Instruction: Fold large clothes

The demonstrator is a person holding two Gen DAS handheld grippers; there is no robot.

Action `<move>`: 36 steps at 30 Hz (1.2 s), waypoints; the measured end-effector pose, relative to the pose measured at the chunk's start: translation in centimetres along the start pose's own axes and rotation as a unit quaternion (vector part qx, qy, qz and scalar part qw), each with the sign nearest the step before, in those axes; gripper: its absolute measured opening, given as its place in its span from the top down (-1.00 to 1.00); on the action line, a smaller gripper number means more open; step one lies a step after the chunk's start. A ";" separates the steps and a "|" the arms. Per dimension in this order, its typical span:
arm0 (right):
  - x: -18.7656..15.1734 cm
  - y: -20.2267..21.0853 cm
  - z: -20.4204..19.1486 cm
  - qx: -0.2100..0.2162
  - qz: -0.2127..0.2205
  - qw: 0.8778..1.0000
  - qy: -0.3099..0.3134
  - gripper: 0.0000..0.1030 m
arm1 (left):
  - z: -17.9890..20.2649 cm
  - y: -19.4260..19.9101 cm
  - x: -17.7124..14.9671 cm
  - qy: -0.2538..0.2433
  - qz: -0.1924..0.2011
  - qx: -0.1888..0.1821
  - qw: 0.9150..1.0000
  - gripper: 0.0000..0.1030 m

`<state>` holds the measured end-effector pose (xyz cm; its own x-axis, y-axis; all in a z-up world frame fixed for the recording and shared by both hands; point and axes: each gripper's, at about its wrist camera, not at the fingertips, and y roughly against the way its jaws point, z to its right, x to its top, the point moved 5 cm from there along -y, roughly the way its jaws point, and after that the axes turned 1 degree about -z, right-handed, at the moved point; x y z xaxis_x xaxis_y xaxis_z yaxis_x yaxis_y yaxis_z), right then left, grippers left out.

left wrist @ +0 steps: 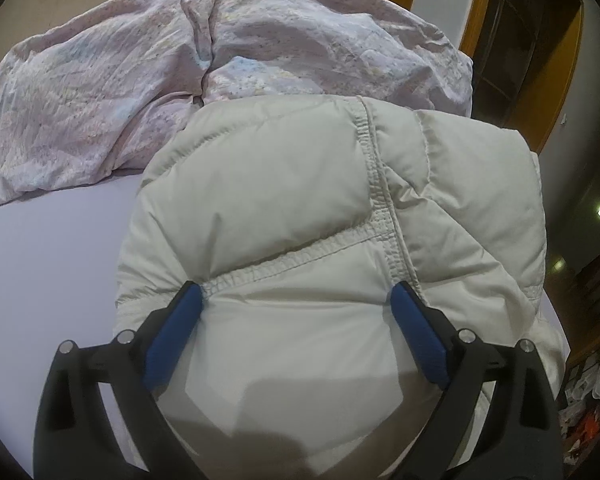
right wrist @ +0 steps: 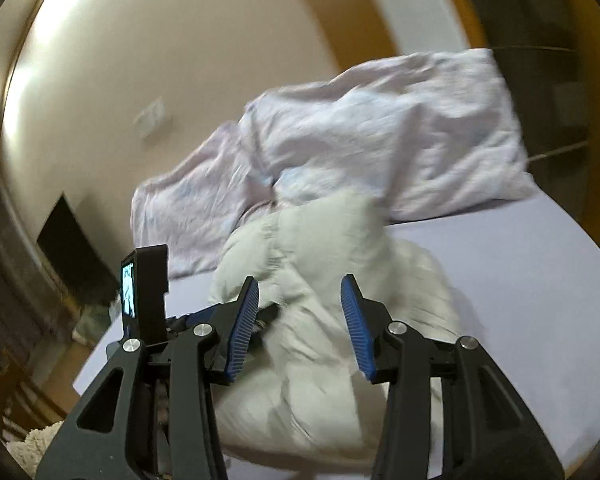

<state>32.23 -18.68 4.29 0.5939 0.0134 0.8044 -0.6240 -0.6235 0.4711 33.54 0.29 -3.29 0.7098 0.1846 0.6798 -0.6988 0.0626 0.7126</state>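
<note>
A cream puffy jacket [left wrist: 300, 208] lies bunched on the lilac bed sheet [left wrist: 52, 248]. My left gripper [left wrist: 298, 294] is open, its blue pads pressed down against the jacket on either side of a padded panel, not closed on it. In the right wrist view the same jacket [right wrist: 324, 320] lies in a heap below my right gripper [right wrist: 300, 292], which is open and empty above it. The left gripper's body [right wrist: 148, 296] shows at the jacket's left side. The right view is blurred.
A crumpled pink patterned quilt [left wrist: 160, 64] lies at the head of the bed, behind the jacket; it also shows in the right wrist view [right wrist: 380, 140]. A beige wall and an orange wooden door frame [left wrist: 560, 92] stand beyond. Bare sheet lies right of the jacket [right wrist: 520, 300].
</note>
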 end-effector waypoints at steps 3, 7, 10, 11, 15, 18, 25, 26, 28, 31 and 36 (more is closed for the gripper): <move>0.5 -3.4 0.1 -0.030 -0.025 0.999 0.006 0.17 | -0.2 0.1 -0.2 0.003 0.003 -0.003 1.000 -0.83; 0.8 -6.6 2.7 -0.066 -0.050 0.996 -0.015 0.21 | -0.3 0.1 -0.3 0.005 0.008 -0.007 1.000 -0.83; 0.5 -8.5 4.7 -0.093 -0.070 0.993 -0.021 0.40 | -0.4 0.3 -0.2 0.009 0.012 -0.014 1.000 -0.84; -0.1 -9.7 5.5 -0.103 -0.085 0.991 -0.022 0.46 | -0.4 0.5 -0.1 0.011 0.016 -0.017 1.000 -0.84; -2.0 -12.2 7.6 -0.113 -0.105 0.988 -0.026 0.47 | -0.7 2.4 1.1 0.015 0.025 -0.052 0.998 -0.84; -2.8 -12.6 8.8 -0.101 -0.106 0.988 -0.047 0.47 | -2.1 3.5 3.0 0.026 0.045 -0.049 0.997 -0.84; -3.6 -13.5 9.2 -0.096 -0.107 0.989 -0.044 0.46 | -4.5 1.9 5.2 0.015 0.041 0.004 0.999 -0.84; -3.6 -13.6 9.3 -0.096 -0.107 0.989 -0.042 0.46 | -4.5 1.5 5.2 0.011 0.037 0.009 0.999 -0.84; -3.7 -13.7 9.3 -0.094 -0.107 0.989 -0.041 0.46 | -4.6 0.7 5.0 0.004 0.030 0.018 0.999 -0.84; -3.8 -13.9 9.3 -0.090 -0.107 0.989 -0.038 0.46 | -4.5 -0.7 4.4 -0.001 0.010 0.023 1.000 -0.84; -4.0 -14.1 9.3 -0.085 -0.103 0.991 -0.032 0.46 | -4.5 -2.5 3.3 -0.010 -0.006 0.032 0.999 -0.92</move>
<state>43.34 -17.24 -8.95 0.7448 0.0729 0.6633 -0.5603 -0.4715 0.6810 37.22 5.19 -3.65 0.7203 0.1645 0.6739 -0.6833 0.0010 0.7302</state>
